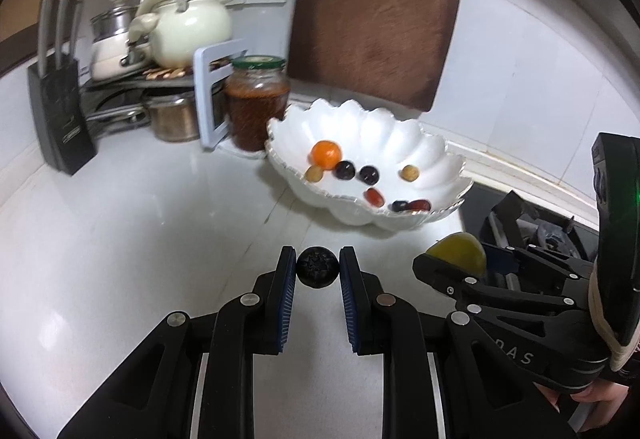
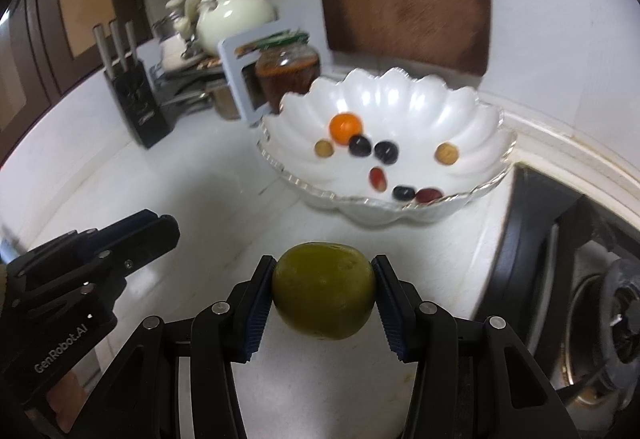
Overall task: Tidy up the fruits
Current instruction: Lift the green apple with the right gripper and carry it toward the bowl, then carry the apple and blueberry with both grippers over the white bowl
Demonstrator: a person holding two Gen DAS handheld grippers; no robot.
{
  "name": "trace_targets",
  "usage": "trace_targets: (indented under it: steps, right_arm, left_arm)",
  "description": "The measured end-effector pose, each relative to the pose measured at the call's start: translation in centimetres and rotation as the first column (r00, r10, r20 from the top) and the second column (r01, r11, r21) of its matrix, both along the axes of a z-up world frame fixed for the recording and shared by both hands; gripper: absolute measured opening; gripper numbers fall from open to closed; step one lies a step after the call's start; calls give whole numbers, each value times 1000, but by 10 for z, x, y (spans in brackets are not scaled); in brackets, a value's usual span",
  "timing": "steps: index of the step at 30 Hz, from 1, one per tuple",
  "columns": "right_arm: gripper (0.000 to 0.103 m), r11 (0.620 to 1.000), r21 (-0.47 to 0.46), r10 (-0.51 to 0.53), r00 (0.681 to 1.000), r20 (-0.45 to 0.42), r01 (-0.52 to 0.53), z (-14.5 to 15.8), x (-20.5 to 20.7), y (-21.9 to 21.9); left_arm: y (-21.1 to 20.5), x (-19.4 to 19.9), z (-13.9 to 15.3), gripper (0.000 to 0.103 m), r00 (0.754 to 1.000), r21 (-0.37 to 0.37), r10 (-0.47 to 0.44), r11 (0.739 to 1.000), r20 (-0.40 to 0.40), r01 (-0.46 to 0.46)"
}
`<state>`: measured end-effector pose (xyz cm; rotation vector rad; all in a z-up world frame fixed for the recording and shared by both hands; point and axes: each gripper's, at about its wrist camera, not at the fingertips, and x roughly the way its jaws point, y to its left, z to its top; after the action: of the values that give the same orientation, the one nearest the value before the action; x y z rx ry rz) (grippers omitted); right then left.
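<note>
My left gripper (image 1: 318, 267) is shut on a small black berry (image 1: 318, 266), held above the white counter in front of the bowl. My right gripper (image 2: 325, 297) is shut on a green round fruit (image 2: 325, 295); it also shows in the left wrist view (image 1: 460, 253). A white scalloped bowl (image 1: 400, 131) stands ahead, also in the right wrist view (image 2: 420, 107). It holds an orange (image 2: 345, 126), several dark grapes (image 2: 385, 152), red grapes (image 2: 378, 178) and two tan fruits (image 2: 446, 153). The left gripper appears at the left of the right wrist view (image 2: 160, 227).
A brown cutting board (image 1: 380, 7) leans on the wall behind the bowl. A jar (image 1: 256, 103), a knife block (image 1: 60, 111), pots and a white teapot (image 1: 192, 31) stand at the back left. A gas stove (image 2: 580, 299) lies to the right.
</note>
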<state>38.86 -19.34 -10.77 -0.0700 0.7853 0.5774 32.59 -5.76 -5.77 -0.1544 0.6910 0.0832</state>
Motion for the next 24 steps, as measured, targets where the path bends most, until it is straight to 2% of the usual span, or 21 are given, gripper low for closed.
trace_targets:
  steps: [11,24]
  right_arm:
    - [50,989,32,-148,986,73,146,30,14,-5]
    - [50,955,57,-295,944,145,290,58,42,1]
  left_arm:
    - [6,35,23,23,988,25,-146,989,44,145]
    - [16,88,48,23,956,71,-278,960,95,272]
